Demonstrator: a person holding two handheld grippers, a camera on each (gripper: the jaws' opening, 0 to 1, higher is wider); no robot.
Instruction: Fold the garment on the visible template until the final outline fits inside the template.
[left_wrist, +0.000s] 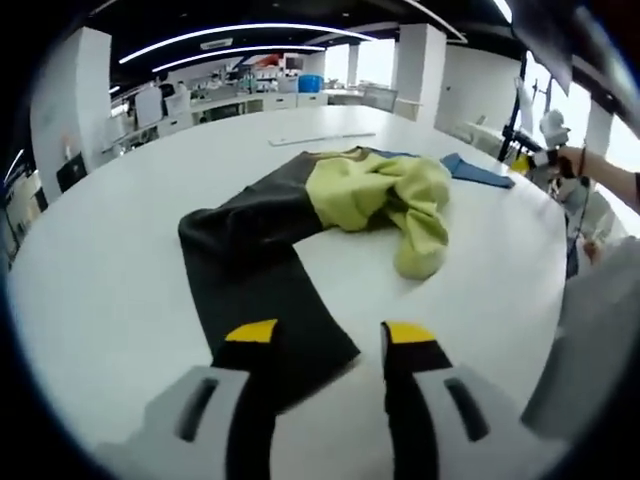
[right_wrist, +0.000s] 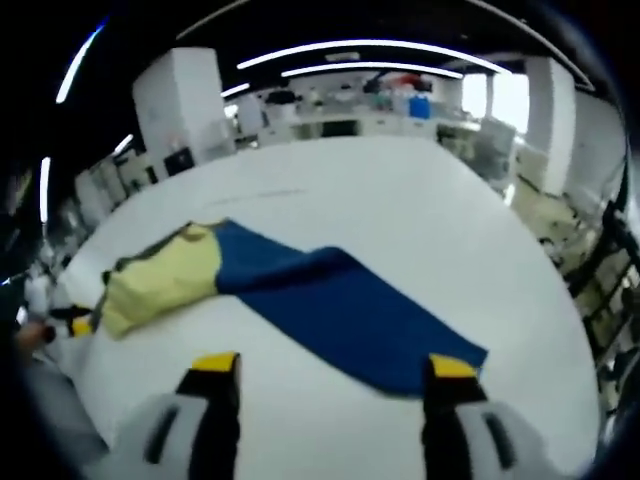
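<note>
A garment lies crumpled on the white table (left_wrist: 120, 260), with a black leg (left_wrist: 260, 270), a bunched yellow-green middle (left_wrist: 385, 195) and a blue leg (left_wrist: 475, 170). My left gripper (left_wrist: 330, 335) is open just above the end of the black leg, holding nothing. In the right gripper view the blue leg (right_wrist: 340, 310) stretches toward me from the yellow-green part (right_wrist: 160, 280). My right gripper (right_wrist: 333, 365) is open over the blue leg's near end, empty. The left gripper's yellow tip (right_wrist: 75, 322) shows at the far left, beside a hand.
A thin pale strip (left_wrist: 320, 138) lies on the table beyond the garment. A person's sleeve (left_wrist: 590, 350) and arm (left_wrist: 600, 165) are at the right edge. Desks, pillars and shelves stand behind the table. White tabletop surrounds the garment.
</note>
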